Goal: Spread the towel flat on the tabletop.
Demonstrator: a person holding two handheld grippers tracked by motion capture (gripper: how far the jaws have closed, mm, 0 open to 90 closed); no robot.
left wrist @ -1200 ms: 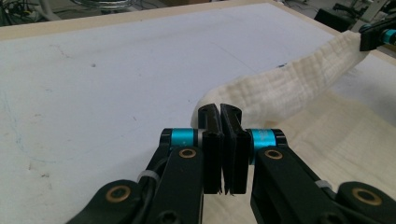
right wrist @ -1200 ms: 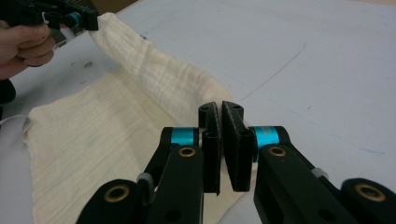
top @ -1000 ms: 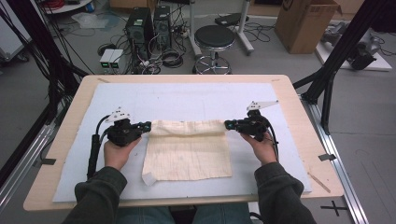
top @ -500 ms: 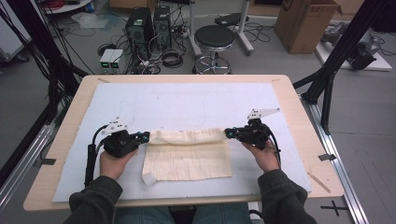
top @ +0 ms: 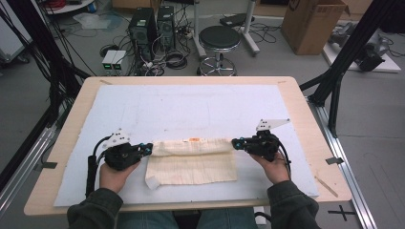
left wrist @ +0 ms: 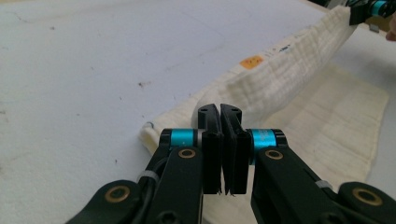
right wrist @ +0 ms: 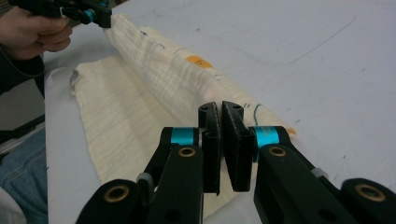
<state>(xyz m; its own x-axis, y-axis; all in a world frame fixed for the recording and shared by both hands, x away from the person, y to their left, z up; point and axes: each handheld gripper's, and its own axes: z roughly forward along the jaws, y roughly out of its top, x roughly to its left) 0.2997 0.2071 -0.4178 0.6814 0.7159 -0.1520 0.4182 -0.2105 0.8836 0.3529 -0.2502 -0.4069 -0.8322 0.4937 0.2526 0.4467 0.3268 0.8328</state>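
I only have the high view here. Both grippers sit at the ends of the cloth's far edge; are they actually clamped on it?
Observer: Yes. In the left gripper view the left gripper has its jaws shut on a corner of the cloth.
Operator: And the right?
Observer: The right gripper is shut on the other corner.
Operator: Is the held edge off the table?
Observer: It hangs raised between the grippers, over the flat lower layer.

A cream, finely ribbed cloth (top: 191,162) lies near the front edge of the surface, midway between left and right. Its near part rests flat, a small corner turned up at the near left. Its far edge is lifted and folded over toward the near side, showing an orange tag (top: 193,140) on top.
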